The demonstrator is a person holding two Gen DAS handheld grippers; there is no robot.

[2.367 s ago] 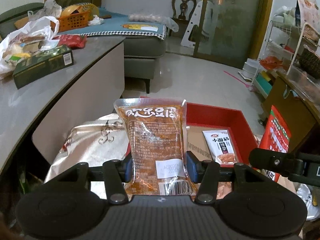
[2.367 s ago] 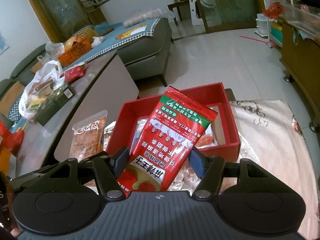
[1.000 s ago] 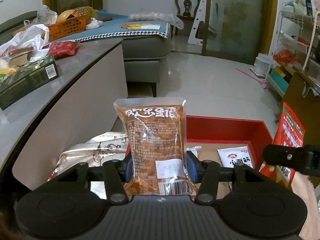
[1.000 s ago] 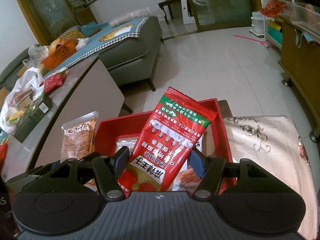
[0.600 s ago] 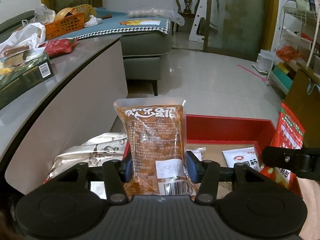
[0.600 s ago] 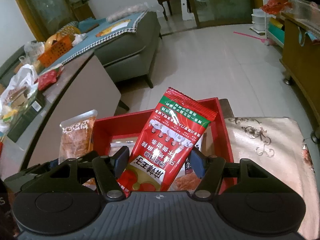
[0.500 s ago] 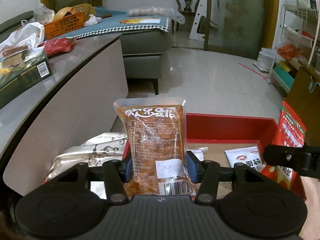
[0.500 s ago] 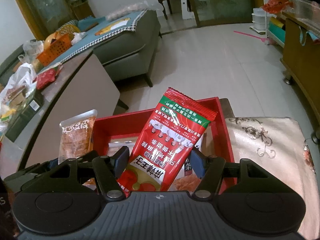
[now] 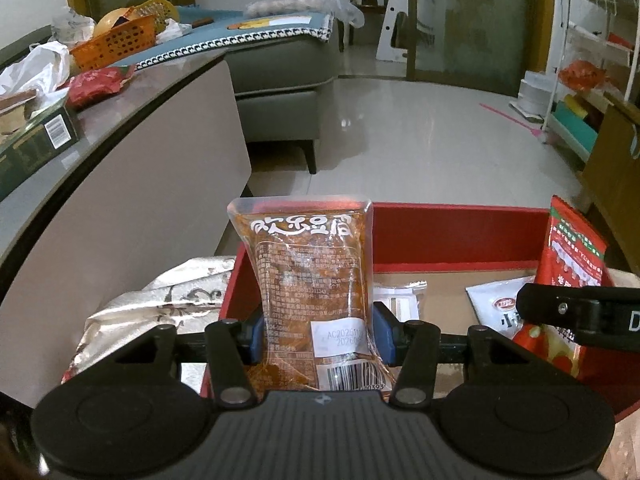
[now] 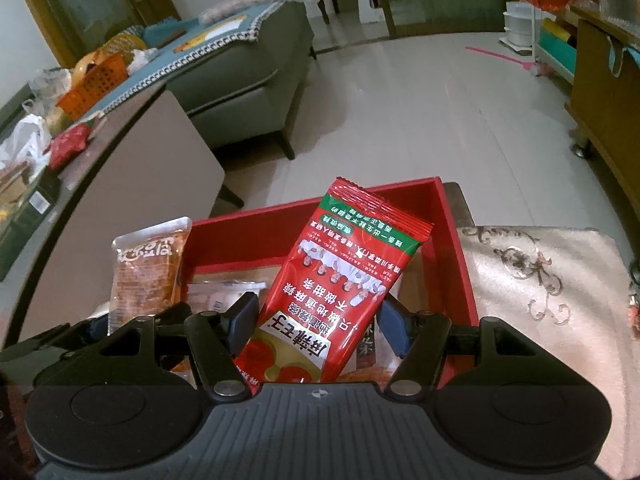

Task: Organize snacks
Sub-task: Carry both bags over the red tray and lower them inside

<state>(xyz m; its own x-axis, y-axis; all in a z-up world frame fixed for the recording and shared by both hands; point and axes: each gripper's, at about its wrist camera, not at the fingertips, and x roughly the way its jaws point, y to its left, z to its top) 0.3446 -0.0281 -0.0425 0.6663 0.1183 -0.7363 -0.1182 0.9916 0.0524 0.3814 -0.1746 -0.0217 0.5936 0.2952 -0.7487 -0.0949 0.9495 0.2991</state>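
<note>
1. Left wrist view: the left gripper [image 9: 318, 338] has its blue pads pinched on the lower part of a clear orange snack pouch [image 9: 310, 280], which stands upright with white lettering near its top and a barcode at its bottom edge.
2. The pouch is held over the near left corner of an open red box [image 9: 460, 232] with a cardboard-brown floor.
3. Inside the box lie a white sachet [image 9: 496, 308] toward the right and a small white packet [image 9: 400, 300] just right of the pouch.
4. The box rests on a shiny beige embroidered cloth [image 9: 168, 300]; the right gripper's black arm enters at the right edge, with a red packet behind it.
5. A grey counter [image 9: 120, 120] to the left carries an orange basket [image 9: 116, 42] and a dark green carton [image 9: 36, 142].
6. Right wrist view: the right gripper [image 10: 314, 322] has its fingers closed on the lower end of a red spicy-strip packet [image 10: 340, 292], which leans to the right with its green-banded end uppermost, above the red box's interior.
7. The orange pouch shows at the left over the box's left wall, and the embroidered cloth spreads out to the right of the box.
</note>
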